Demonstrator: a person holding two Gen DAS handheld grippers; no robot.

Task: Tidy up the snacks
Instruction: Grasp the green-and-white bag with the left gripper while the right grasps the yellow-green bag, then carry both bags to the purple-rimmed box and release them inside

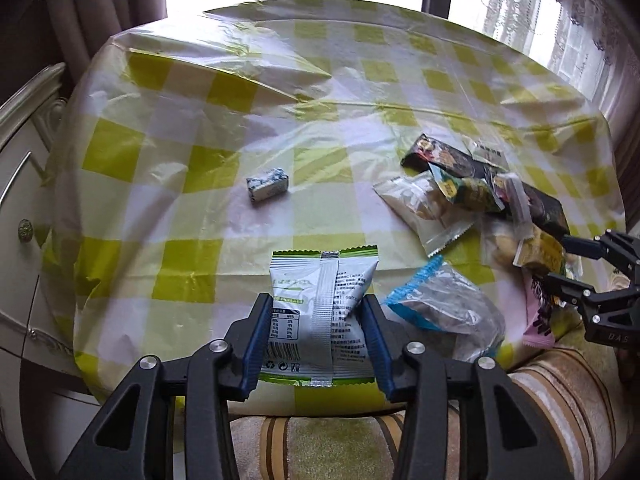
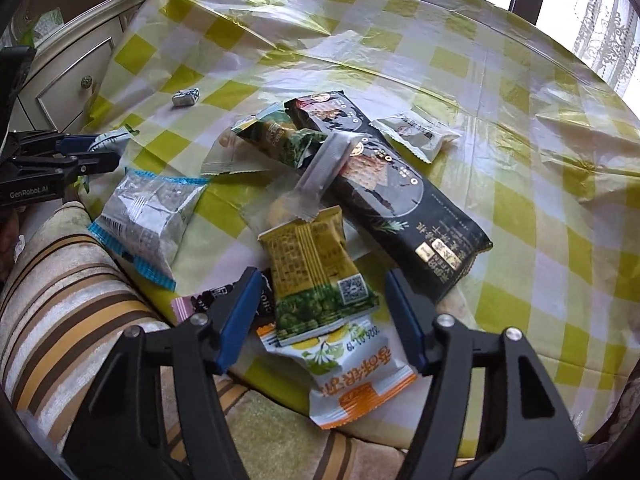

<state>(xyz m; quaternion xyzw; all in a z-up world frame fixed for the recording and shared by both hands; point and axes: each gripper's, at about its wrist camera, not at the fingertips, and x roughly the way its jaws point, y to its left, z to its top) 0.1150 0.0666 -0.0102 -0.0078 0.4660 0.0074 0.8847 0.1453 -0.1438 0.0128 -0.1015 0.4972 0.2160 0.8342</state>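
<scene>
Left wrist view: left gripper is clamped on a green-and-white snack packet at lower centre. One small wrapped candy lies apart; the snack pile remains unsorted. Right gripper straddles a yellow packet, seemingly not yet pressing.

I can't read the print on the white-and-green foil snack packet at lower centre of my left view; it's too small. At the right edge the black second gripper is cut off. In my right view, the pink wrapper at lower left hides under a blue pad.
</scene>
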